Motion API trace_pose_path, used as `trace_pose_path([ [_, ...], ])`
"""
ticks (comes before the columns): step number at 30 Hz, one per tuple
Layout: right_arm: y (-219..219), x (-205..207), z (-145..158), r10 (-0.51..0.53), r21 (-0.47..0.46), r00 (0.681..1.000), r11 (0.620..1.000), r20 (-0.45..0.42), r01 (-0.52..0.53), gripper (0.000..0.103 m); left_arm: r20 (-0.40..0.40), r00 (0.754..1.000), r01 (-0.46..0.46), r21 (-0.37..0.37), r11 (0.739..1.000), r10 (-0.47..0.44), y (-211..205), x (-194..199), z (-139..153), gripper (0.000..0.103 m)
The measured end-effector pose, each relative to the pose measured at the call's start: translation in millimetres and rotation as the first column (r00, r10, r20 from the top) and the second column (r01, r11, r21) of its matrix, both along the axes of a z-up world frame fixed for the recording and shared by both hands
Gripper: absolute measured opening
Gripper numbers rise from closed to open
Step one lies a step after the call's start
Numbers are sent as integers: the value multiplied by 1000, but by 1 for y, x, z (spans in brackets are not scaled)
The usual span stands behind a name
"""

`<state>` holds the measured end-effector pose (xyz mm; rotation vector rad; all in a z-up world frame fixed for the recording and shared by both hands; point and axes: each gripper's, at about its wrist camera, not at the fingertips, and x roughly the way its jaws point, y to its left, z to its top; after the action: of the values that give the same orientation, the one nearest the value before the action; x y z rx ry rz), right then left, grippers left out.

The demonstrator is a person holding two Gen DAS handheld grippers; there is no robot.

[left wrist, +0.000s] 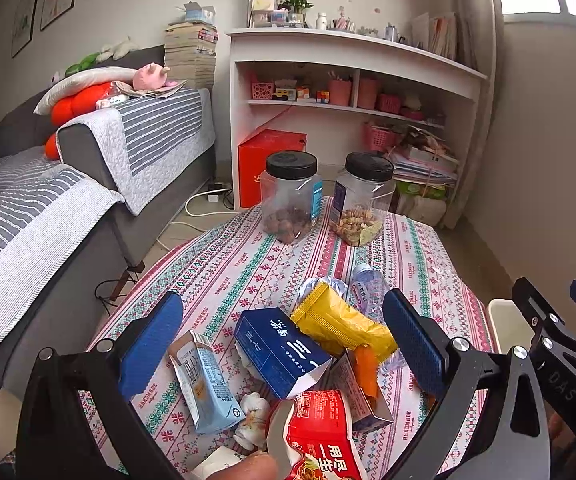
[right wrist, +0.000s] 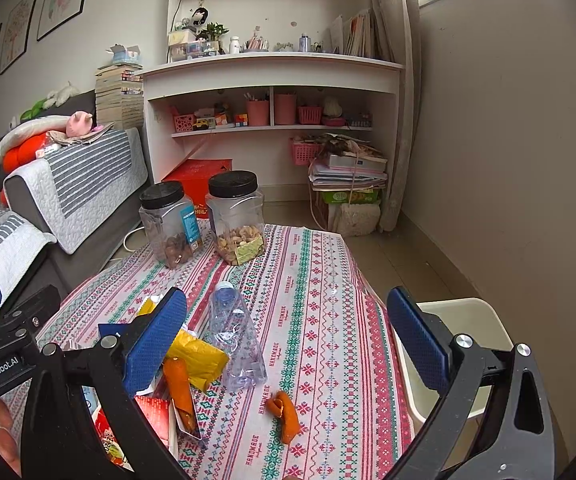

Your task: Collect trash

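Trash lies heaped on the patterned tablecloth [left wrist: 248,264], and every place below is given from the blue box [left wrist: 282,350] at the middle of that heap. Left of the box leans a pale blue carton [left wrist: 204,384]; right of it and touching it lies a yellow wrapper [left wrist: 340,326], with a crushed clear bottle [right wrist: 236,344] just beyond the wrapper. In front of the box, nearest the camera, sits a red packet [left wrist: 320,436], with a crumpled tissue [left wrist: 252,412] just beside the carton's foot and an orange peel [left wrist: 366,370] resting on an opened box flap to the right. A second peel [right wrist: 286,414] lies alone on the cloth, well right of the heap. Far behind the box stand two black-lidded jars [left wrist: 292,196], one of dark nuts and one of pale nuts [left wrist: 364,200]. Well to the right of the box, off the table's edge, is a cream bin [right wrist: 460,344]. The left gripper [left wrist: 284,340] hangs over the heap with its jaws spread wide, holding nothing, the box and wrapper showing between its pads. The right gripper [right wrist: 288,344] is likewise wide apart and empty, its right pad in front of the bin.
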<state>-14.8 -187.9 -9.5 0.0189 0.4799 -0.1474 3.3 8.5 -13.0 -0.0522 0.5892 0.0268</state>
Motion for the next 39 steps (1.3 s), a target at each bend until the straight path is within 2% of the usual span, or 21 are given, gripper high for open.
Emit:
trace_pose_path([
  [16, 1, 1, -5, 4, -3, 1000, 1000, -16, -4, 96, -16, 1000, -11, 10, 1000, 12, 1, 2, -1, 97],
  [19, 0, 7, -6, 28, 36, 998, 999, -62, -26, 96, -24, 999, -27, 2, 1000, 27, 11, 5, 2, 97],
  [22, -6, 21, -15, 52, 92, 983, 995, -174, -37, 96, -41, 998, -57, -9, 998, 56, 27, 19, 11, 97],
  [24, -10, 25, -16, 64, 130, 977, 991, -203, -38, 96, -79, 995, -58, 8, 998, 58, 42, 31, 13, 97],
  [26, -11, 27, -12, 71, 130, 975, 991, -210, -44, 96, -149, 987, -56, 10, 998, 57, 58, 46, 8, 97],
  [28, -10, 28, -10, 68, 111, 975, 993, -213, -45, 96, -250, 966, -74, -33, 997, 63, 73, 61, -3, 97],
  [29, -10, 30, -10, 68, 110, 973, 993, -222, -44, 96, -314, 948, -77, -44, 996, 59, 77, 69, -12, 97],
  [31, -13, 36, -12, 75, 131, 965, 990, -250, -43, 96, -430, 899, -102, -35, 994, 77, 82, 81, -32, 97],
  [33, -16, 41, -17, 84, 158, 956, 987, -280, -40, 96, -511, 852, -173, -73, 982, 112, 97, 91, -55, 97],
  [36, -19, 48, -22, 88, 174, 945, 984, -314, -34, 96, -622, 771, -296, -157, 942, 138, 116, 97, -90, 97],
  [39, -19, 52, -28, 96, 179, 936, 983, -340, -36, 96, -721, 681, -360, -176, 916, 129, 124, 101, -126, 97],
])
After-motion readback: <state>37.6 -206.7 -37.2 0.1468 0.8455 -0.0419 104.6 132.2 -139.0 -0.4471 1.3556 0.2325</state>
